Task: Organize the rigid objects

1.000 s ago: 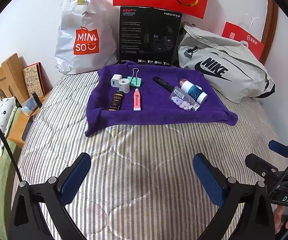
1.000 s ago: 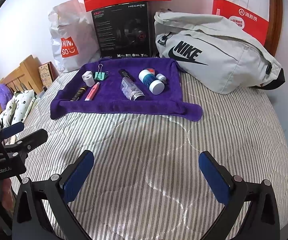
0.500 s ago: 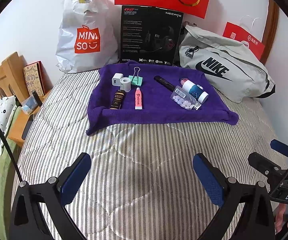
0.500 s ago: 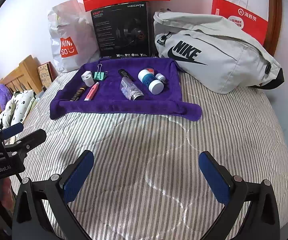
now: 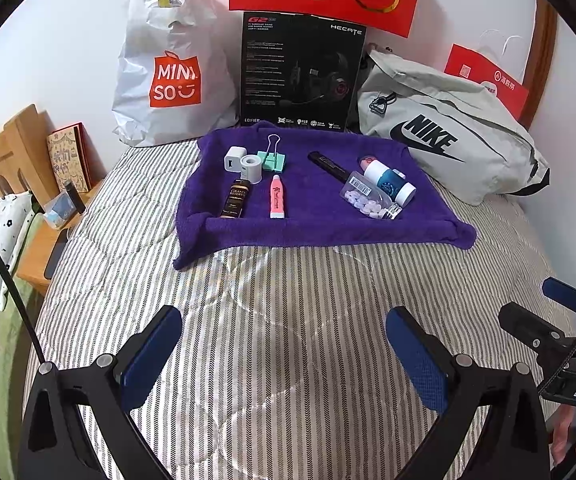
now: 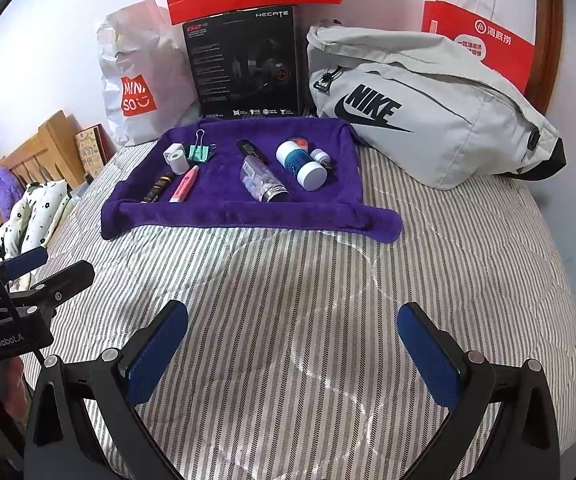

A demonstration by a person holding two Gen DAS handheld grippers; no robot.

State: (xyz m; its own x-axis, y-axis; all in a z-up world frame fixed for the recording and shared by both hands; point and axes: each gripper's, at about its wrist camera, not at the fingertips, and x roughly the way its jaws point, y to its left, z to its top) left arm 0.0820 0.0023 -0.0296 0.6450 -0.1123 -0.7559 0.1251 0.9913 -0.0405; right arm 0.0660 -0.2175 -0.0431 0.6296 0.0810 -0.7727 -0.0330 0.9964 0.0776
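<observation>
A purple towel (image 5: 312,224) (image 6: 227,216) lies on the striped bed and bears several small things: a white charger (image 5: 231,159), a white tape roll (image 5: 252,167), a green binder clip (image 5: 275,159), a dark brown bottle (image 5: 236,199), a pink tube (image 5: 277,197), a black pen (image 5: 330,165), a clear pill bottle (image 5: 370,202) and a white-and-blue bottle (image 5: 390,181). My left gripper (image 5: 283,350) is open and empty over the bedspread, well short of the towel. My right gripper (image 6: 294,346) is open and empty, likewise short of the towel (image 6: 227,216).
Behind the towel stand a white Miniso bag (image 5: 167,68), a black headset box (image 5: 302,72) and a grey Nike bag (image 5: 444,136). A red paper bag (image 5: 488,80) stands at the right. A wooden headboard (image 5: 3,160) and bedside shelf are at the left.
Both grippers have drawn back slightly and tilted; the towel and things sit a little lower and farther in view. Nothing was taken hold of.
</observation>
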